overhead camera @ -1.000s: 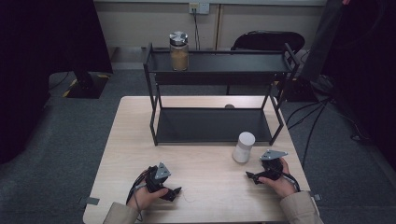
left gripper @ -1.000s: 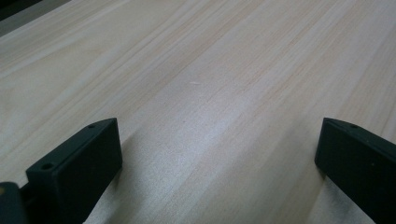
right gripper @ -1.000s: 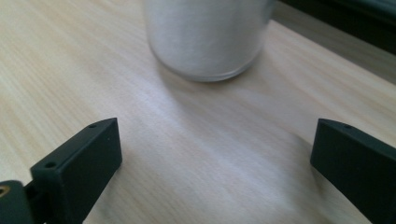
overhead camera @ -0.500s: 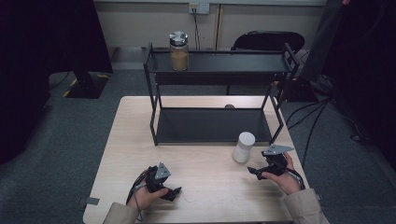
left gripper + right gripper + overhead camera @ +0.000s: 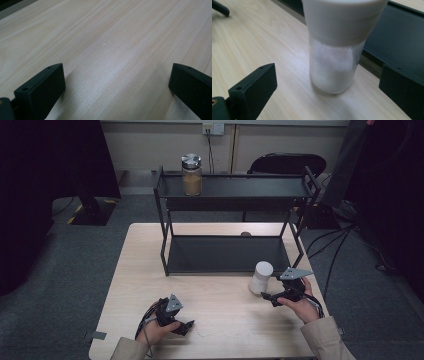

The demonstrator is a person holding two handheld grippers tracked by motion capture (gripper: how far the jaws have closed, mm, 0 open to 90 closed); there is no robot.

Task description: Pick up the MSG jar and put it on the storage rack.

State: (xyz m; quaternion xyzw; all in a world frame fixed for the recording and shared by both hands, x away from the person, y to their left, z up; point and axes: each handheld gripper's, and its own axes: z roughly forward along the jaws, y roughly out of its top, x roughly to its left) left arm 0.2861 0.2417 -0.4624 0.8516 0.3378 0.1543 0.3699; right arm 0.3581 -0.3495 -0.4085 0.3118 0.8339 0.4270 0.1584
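On table, white-capped jar (image 5: 333, 50), frosted glass

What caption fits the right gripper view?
Open right gripper lines up on a white-capped jar standing on the wooden table.

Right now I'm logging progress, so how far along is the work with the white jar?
Done: one brown-filled jar already stands on the rack's top shelf. In hand: the right gripper, jaws open, is lined up on the white jar but not touching it. Left: closing on it and lifting it, probably to the rack. The left gripper rests open over bare table.
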